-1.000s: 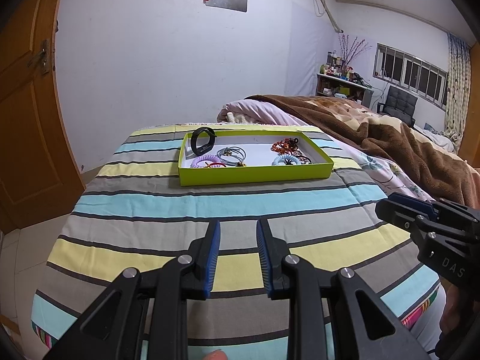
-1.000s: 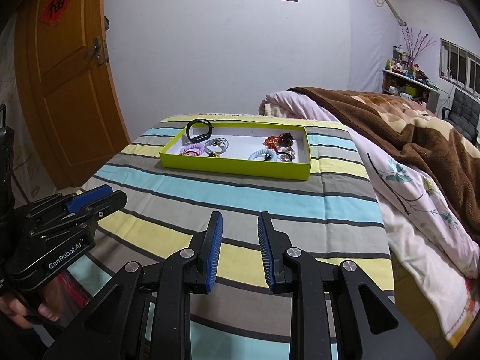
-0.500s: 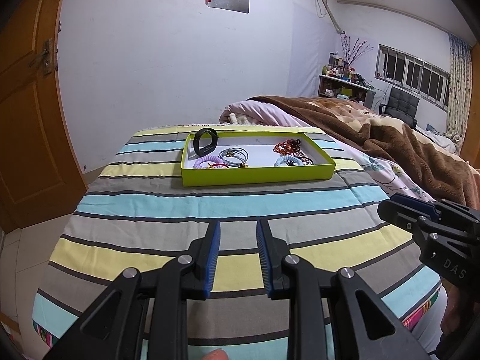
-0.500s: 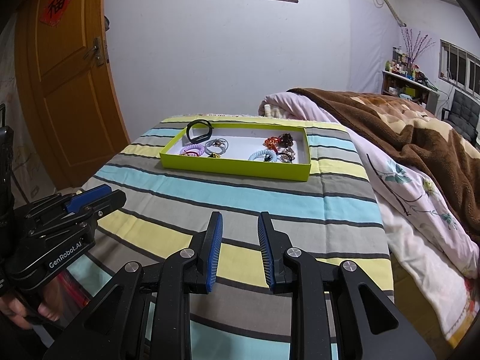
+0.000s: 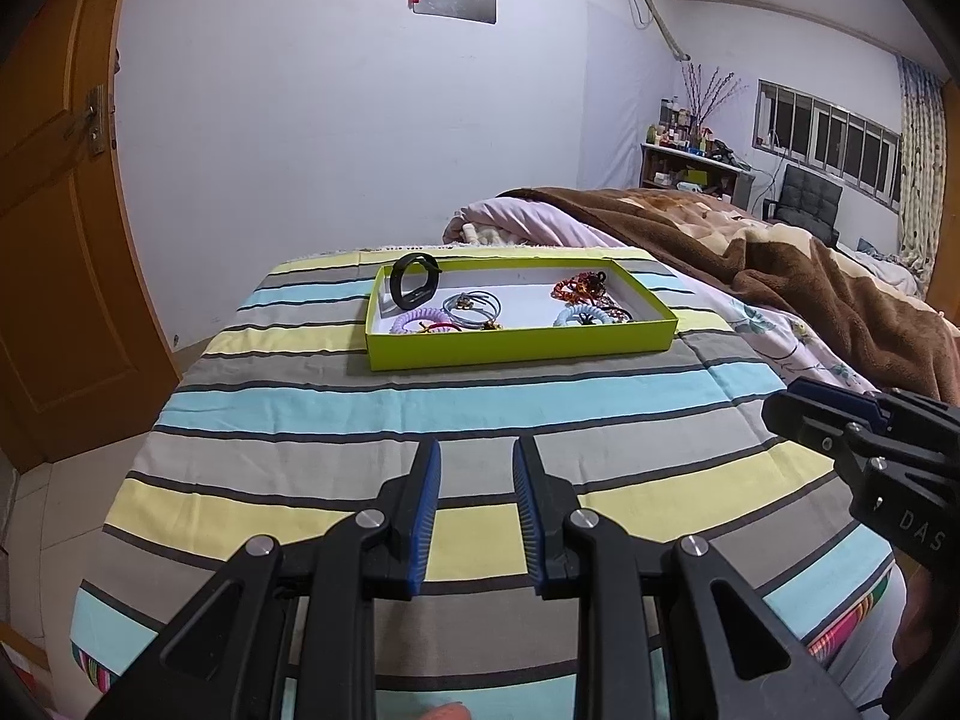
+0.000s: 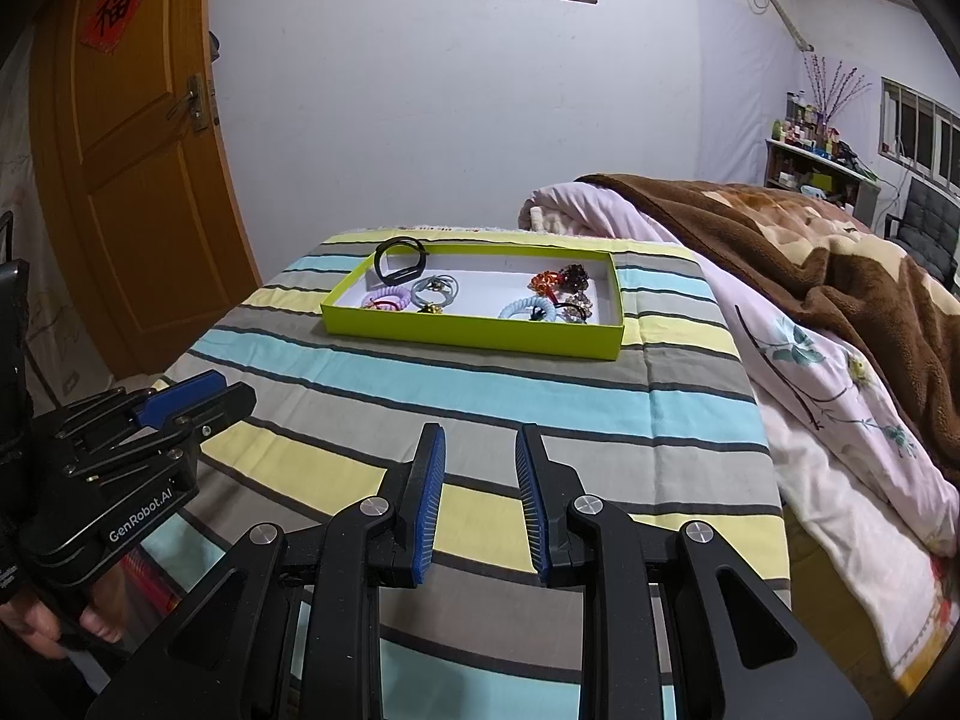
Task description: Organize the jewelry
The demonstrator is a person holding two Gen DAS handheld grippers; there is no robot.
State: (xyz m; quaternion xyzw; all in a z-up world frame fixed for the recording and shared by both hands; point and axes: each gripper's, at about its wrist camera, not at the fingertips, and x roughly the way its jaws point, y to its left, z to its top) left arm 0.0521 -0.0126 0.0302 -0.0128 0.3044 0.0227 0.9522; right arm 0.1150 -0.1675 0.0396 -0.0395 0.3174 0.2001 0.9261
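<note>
Both grippers are hanging parted and empty: left gripper (image 5: 474,480), right gripper (image 6: 480,462). The green tray (image 5: 522,348) of jewelry is lying well ahead, long axis crosswise, on the striped tabletop (image 5: 420,402), about equally near both.

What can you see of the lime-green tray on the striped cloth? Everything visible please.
The lime-green rectangular tray is shallow, looks like cardboard, with low upright walls and a white floor. It lies flat on the far part of the striped cloth, open-topped, long side facing the cameras. Inside: a black band standing on edge at the far left corner, a lilac coil tie, grey rings, a pale blue coil tie and a reddish-brown beaded cluster at the right. Neither gripper touches it.
</note>
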